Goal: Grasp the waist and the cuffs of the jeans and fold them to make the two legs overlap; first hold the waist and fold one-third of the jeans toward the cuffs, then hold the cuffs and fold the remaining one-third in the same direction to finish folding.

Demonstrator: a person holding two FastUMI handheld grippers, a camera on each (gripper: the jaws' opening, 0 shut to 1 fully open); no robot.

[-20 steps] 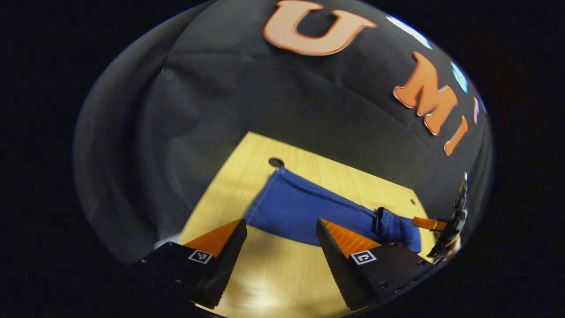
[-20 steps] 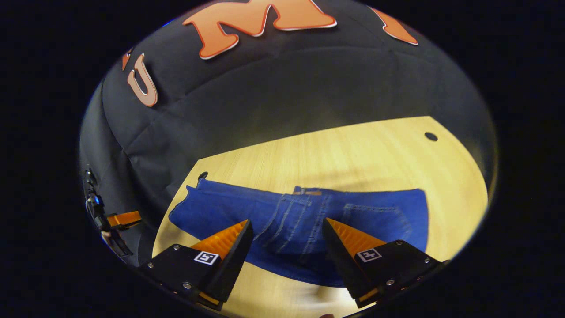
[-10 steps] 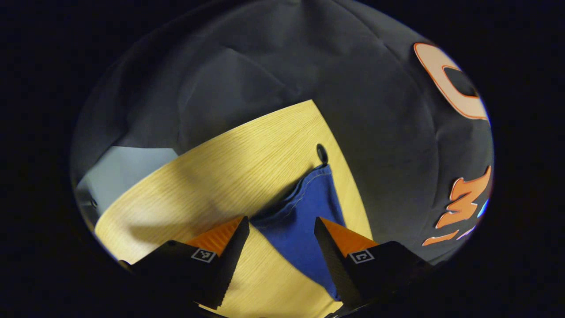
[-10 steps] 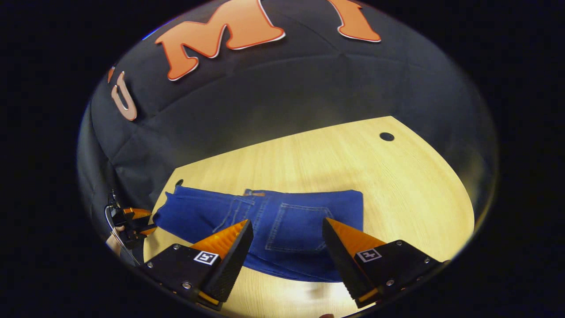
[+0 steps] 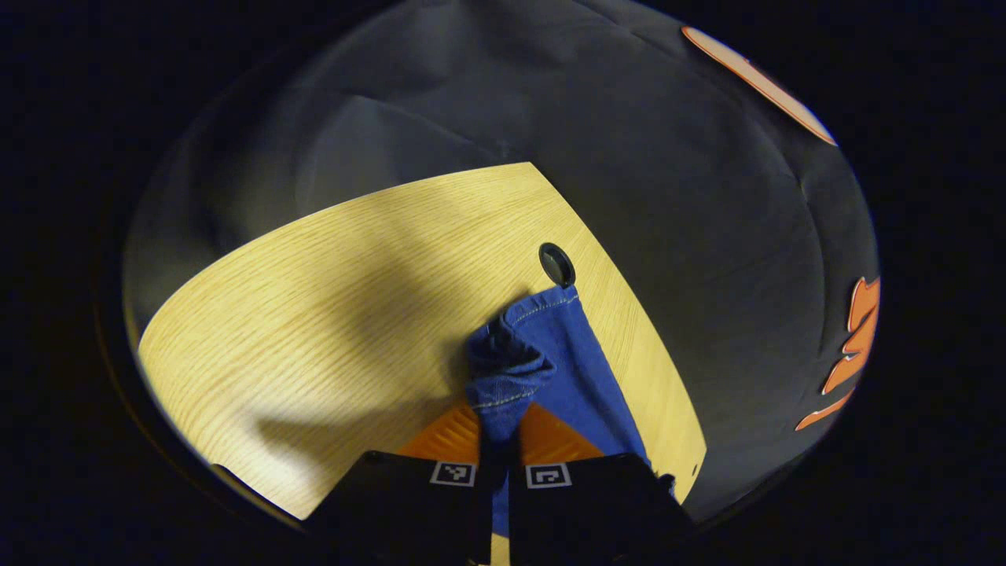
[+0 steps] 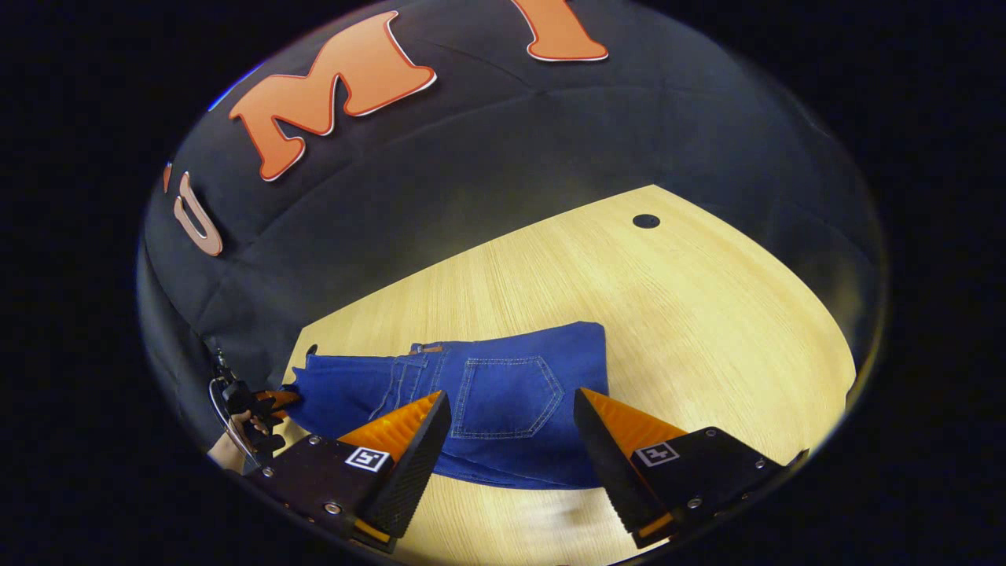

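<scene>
The blue jeans (image 6: 503, 393) lie on the wooden table (image 6: 692, 314), waist part folded over so a back pocket faces up. In the right gripper view, my right gripper (image 6: 511, 428) hovers open just in front of that folded part, nothing between its fingers. Farther off at the left, the left gripper (image 6: 255, 402) and the hand holding it sit at the cuff end. In the left gripper view, my left gripper (image 5: 501, 432) is shut on the cuff (image 5: 515, 358), which bunches up and lifts off the table (image 5: 314, 299).
A round cable hole (image 5: 556, 264) lies just beyond the cuff, near the table's far edge; another hole (image 6: 646, 221) is at the far right corner. The black cloth wall hangs close behind the table. Bare wood stretches left of the cuff and right of the fold.
My left gripper was open over the cuff; it has closed on it and the cloth has bunched up. The right gripper stays open and has shifted slightly along the folded waist part.
</scene>
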